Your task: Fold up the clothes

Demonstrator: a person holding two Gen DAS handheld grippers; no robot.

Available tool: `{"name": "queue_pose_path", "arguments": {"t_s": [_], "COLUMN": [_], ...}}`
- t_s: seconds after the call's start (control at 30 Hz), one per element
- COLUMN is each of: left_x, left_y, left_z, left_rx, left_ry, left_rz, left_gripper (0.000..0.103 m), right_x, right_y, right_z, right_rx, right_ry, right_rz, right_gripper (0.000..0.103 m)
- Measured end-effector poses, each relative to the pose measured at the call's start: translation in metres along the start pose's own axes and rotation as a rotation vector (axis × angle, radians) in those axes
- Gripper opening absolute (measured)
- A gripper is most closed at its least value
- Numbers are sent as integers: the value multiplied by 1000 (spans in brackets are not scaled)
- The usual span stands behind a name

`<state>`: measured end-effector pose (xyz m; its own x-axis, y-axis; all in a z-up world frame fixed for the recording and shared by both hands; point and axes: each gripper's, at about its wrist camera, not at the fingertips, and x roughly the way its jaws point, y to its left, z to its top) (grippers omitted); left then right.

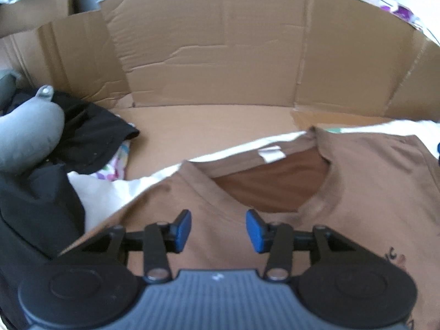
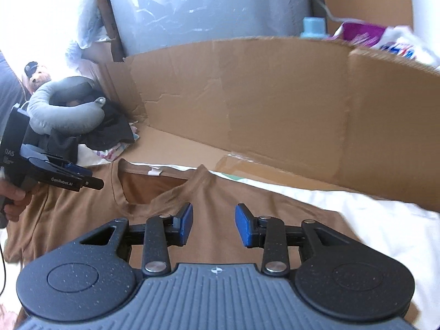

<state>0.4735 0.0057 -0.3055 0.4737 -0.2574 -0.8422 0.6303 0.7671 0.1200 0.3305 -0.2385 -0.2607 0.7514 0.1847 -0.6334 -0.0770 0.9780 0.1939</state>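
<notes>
T-shirt on sheet — cardboard wall behind, clothes pile left.

One brown T-shirt, one grey neck pillow, two grippers.

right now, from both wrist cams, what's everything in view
t-shirt: one, brown, flat on the white sheet, collar toward the cardboard
white sheet: one, under the shirt
cardboard wall: brown, standing behind the work area
neck pillow: one, grey, on the dark clothes at left
dark clothes: black pile, left
bottle cap: light blue, behind the cardboard
left claw: open, above the shirt's collar, nothing held
right claw: open, above the shirt, nothing held
hand: grips the left claw's handle
</notes>
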Motion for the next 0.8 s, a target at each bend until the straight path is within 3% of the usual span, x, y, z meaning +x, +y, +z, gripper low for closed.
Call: {"name": "queue_pose_path", "arguments": {"t_s": [0.3, 0.43, 0.6, 0.7, 0.8], "left_x": [-48, -79, -115, -134, -145], "left_y": [-25, -18, -5, 10, 23], "left_z": [-5, -13, -30, -43, -58], "left_rx": [73, 48, 76, 45, -3], "left_ry": [17, 33, 82, 89, 86], "left_rz": [-10, -6, 23, 38, 58], "left_gripper": [52, 55, 55, 55, 53], "right_x": [-68, -99, -123, -135, -146], "right_y": [-23, -31, -33, -27, -23], "right_z": [-7, -15, -43, -65, -86], "right_rx": [2, 27, 74, 66, 79], "right_ry": [-10, -9, 18, 32, 43], "right_rz": [-43, -59, -70, -115, -104], "right_gripper": [41, 41, 42, 42, 42]}}
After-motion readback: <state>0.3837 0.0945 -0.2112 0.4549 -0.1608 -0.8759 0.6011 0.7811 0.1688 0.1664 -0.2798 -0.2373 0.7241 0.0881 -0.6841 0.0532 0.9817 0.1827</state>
